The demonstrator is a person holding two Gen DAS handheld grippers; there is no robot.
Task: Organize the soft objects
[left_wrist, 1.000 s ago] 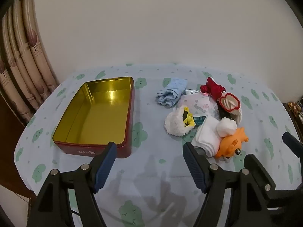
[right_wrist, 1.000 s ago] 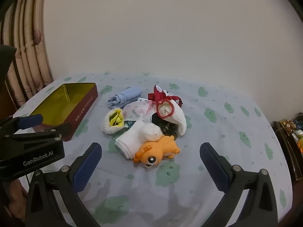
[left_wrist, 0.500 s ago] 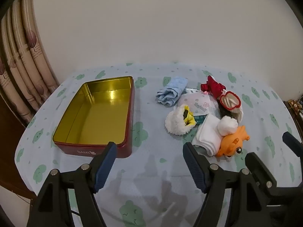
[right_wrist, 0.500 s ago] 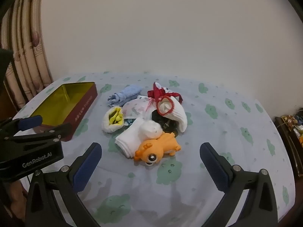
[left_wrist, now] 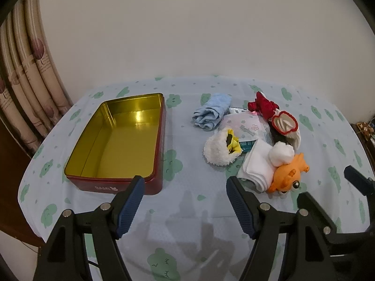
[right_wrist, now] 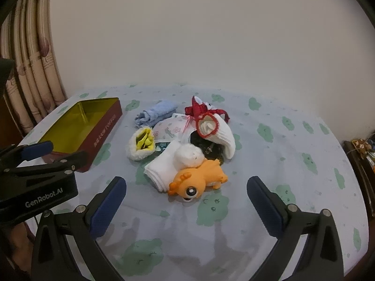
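From the left wrist, the left gripper [left_wrist: 185, 201] hangs spread wide and empty; the red tin [left_wrist: 117, 140] sits just ahead to its left, soft things ahead-right. From the right wrist, the right gripper [right_wrist: 186, 202] gapes empty, the orange plush toy [right_wrist: 199, 179] directly ahead.

A dark object [right_wrist: 206, 146] behind the orange toy [right_wrist: 199, 179] lies mostly under the red-trimmed white sock [right_wrist: 220, 133]; what it is cannot be told. A flowered packet [left_wrist: 243, 126] is partly covered. Clutter [right_wrist: 363, 145] far right of the toy is cut off.
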